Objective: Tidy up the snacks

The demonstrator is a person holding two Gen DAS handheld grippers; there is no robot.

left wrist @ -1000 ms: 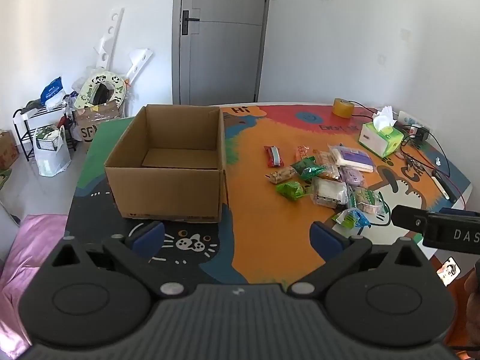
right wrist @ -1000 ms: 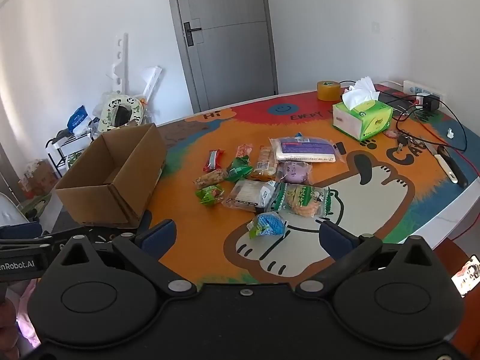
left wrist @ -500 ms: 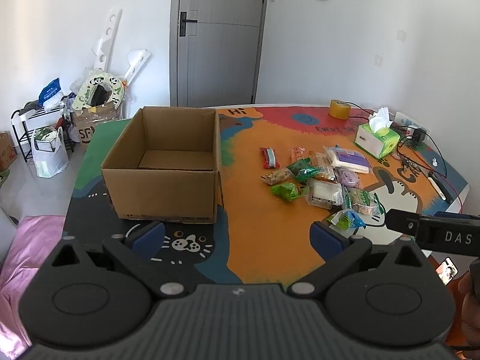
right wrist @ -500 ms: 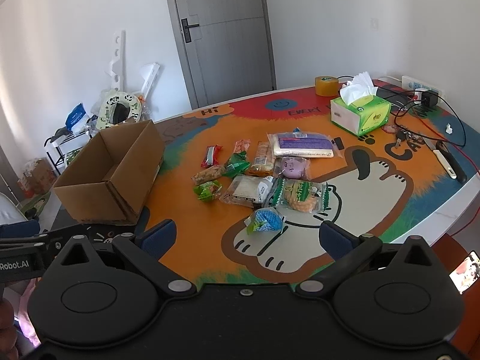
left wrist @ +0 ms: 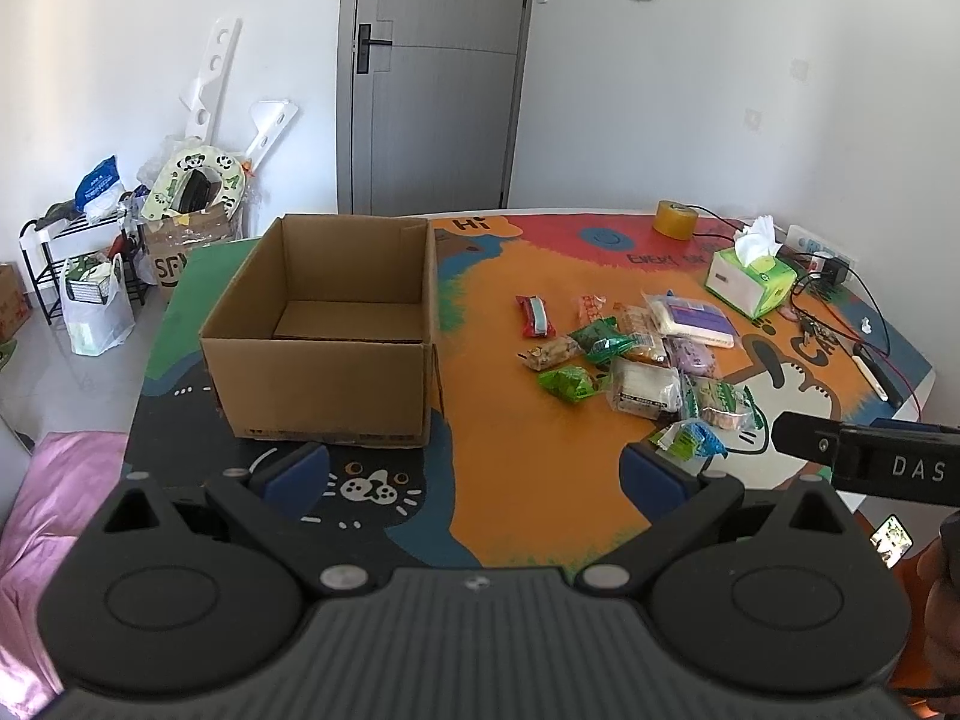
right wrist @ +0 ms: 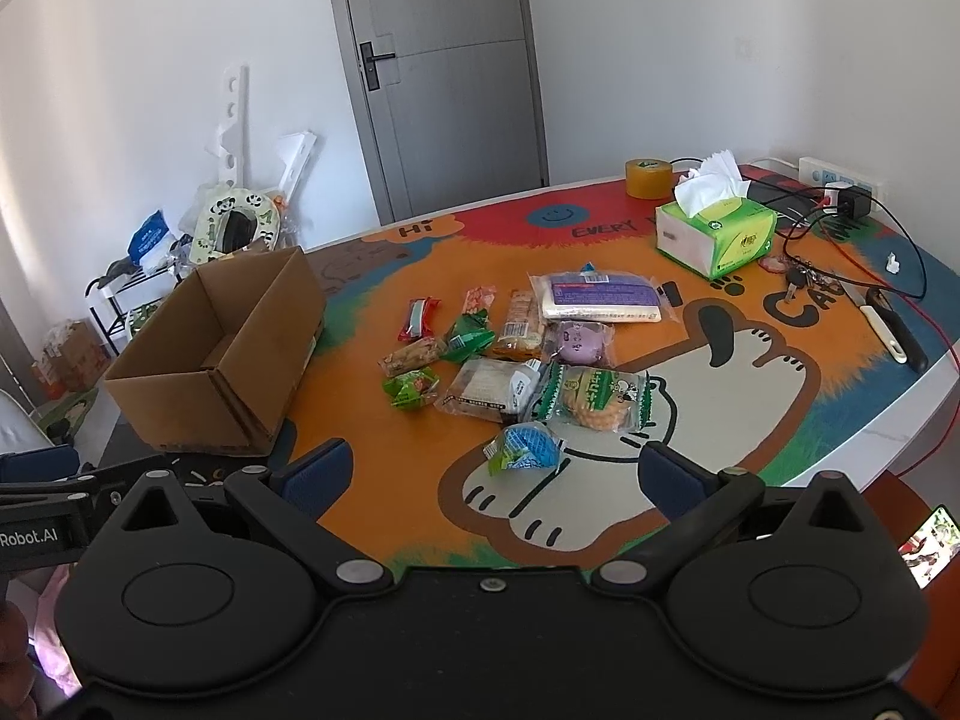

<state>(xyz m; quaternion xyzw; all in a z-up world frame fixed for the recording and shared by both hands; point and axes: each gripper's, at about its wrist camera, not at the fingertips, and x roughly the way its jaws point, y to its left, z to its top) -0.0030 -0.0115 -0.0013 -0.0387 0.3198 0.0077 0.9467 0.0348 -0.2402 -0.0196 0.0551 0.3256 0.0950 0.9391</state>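
Both grippers hang above the near edge of the bench (right wrist: pixel 900 414), each held by a person, and both sets of jaws stand wide with nothing between them. The left gripper (left wrist: pixel 474 471) faces the open cardboard box (left wrist: pixel 324 336), which sits on the dark, left part of the painted bench top; what shows of its inside is bare cardboard. The right gripper (right wrist: pixel 492 474) looks over the heap of snacks (right wrist: pixel 510 348) spread on the orange middle of the bench, well apart from the box. Nearest to it lies a blue and green packet (right wrist: pixel 525 449), just in front of its jaws but not touched by them. Behind that are a green-edged packet of round biscuits (right wrist: pixel 594 399), a clear-wrapped sandwich cake (right wrist: pixel 489 390), a small green packet (right wrist: pixel 411 387), a purple packet (right wrist: pixel 579 343), a long purple-labelled pack (right wrist: pixel 600 297) and a red bar (right wrist: pixel 417 318), several of them touching or overlapping. Farther back on the right stand a green tissue box (right wrist: pixel 717 237) and a roll of tape (right wrist: pixel 648 179), with a tangle of cables (right wrist: pixel 840 222) beside them. A grey door (left wrist: pixel 435 78) is shut in the far wall.
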